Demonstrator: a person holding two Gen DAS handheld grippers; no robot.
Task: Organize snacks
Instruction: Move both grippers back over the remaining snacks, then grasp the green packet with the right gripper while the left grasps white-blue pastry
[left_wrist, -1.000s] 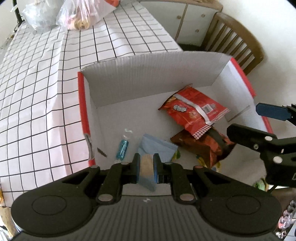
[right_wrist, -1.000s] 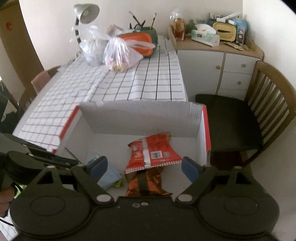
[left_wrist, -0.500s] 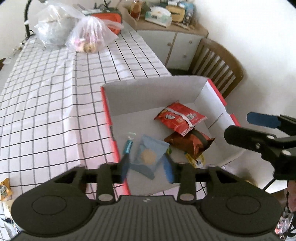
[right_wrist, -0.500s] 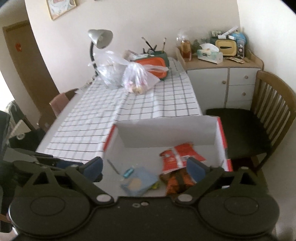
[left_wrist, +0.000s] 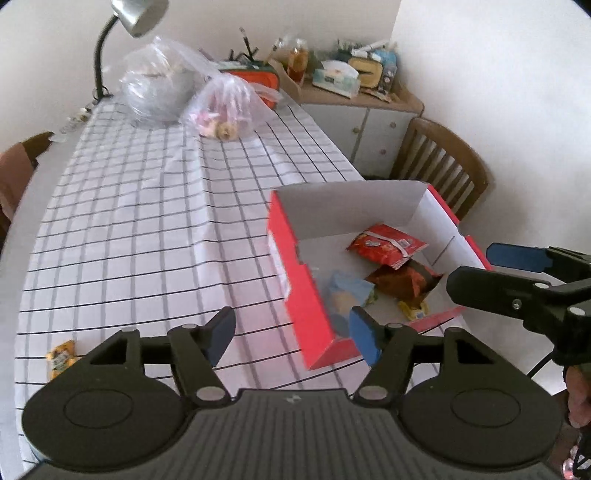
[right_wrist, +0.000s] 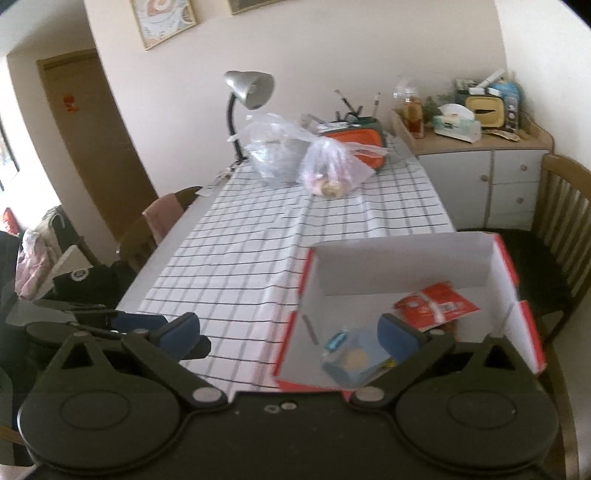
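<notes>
We hold both grippers above the near end of the table (left_wrist: 140, 229), which is covered with a white cloth ruled in black squares. Our left gripper (left_wrist: 293, 336) points down at the near left corner of the box (left_wrist: 314, 314), and its jaws are opening; nothing is between them, only the cloth and the red box wall show through the gap. Our right gripper (right_wrist: 291, 338) is spread about as wide as it goes, its jaws opening, and it has hold of nothing. In the left view it shows at the right edge, beside the box, with part of a hand (left_wrist: 578, 398) below it.

The box is open-topped, red outside and white inside, and stands at the table's near right corner. The snacks lie on its floor. A blue packet (left_wrist: 347, 291) lies against the near left wall, and in the right view a small teal wrapper (right_wrist: 336, 341) lies just beside it. A red bag (left_wrist: 386, 245) lies toward the far side and overlaps a brown bag (left_wrist: 404, 280) nearer to us. A small yellow wrapper (left_wrist: 413, 312) sits just in front of the brown bag. One more yellow snack (left_wrist: 61, 356) lies out on the cloth at the near left, well apart from the box.

At the far end of the table stand two plastic bags (right_wrist: 303, 155), a lamp (right_wrist: 249, 88) and an orange case (right_wrist: 354, 142). A chair (left_wrist: 443, 162) stands beyond the box.
</notes>
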